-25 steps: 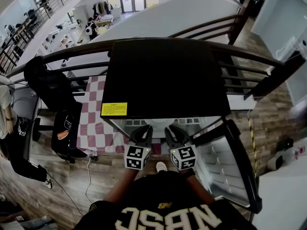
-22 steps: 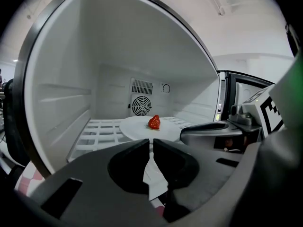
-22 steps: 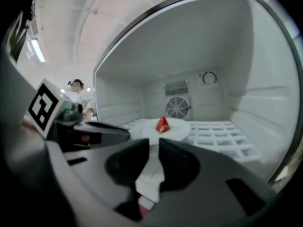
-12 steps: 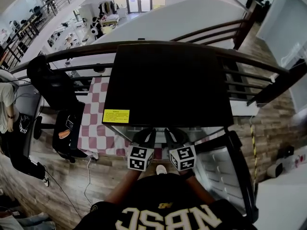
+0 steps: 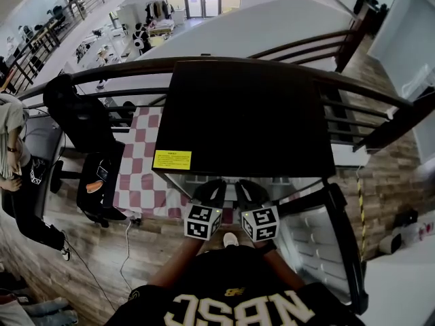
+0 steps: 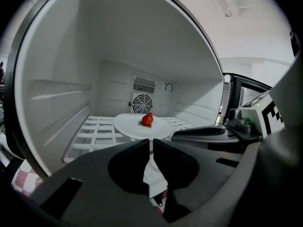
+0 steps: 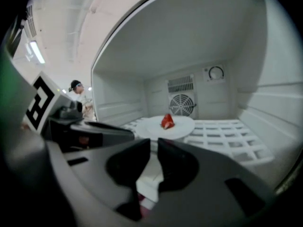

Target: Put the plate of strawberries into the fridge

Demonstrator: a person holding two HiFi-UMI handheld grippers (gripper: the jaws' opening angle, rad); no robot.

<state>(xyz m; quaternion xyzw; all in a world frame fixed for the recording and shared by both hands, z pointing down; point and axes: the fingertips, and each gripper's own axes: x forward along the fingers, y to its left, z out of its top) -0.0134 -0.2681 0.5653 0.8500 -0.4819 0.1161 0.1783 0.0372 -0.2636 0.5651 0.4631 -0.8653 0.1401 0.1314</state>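
Wood floor surrounds the black fridge; the head view shows only its top and open door. Both gripper views look inside: the left tongs and right tongs, nearly closed, pinch the plate by its near rim, with a strawberry just ahead. Open shelf flanks them, and the walls stand well apart.
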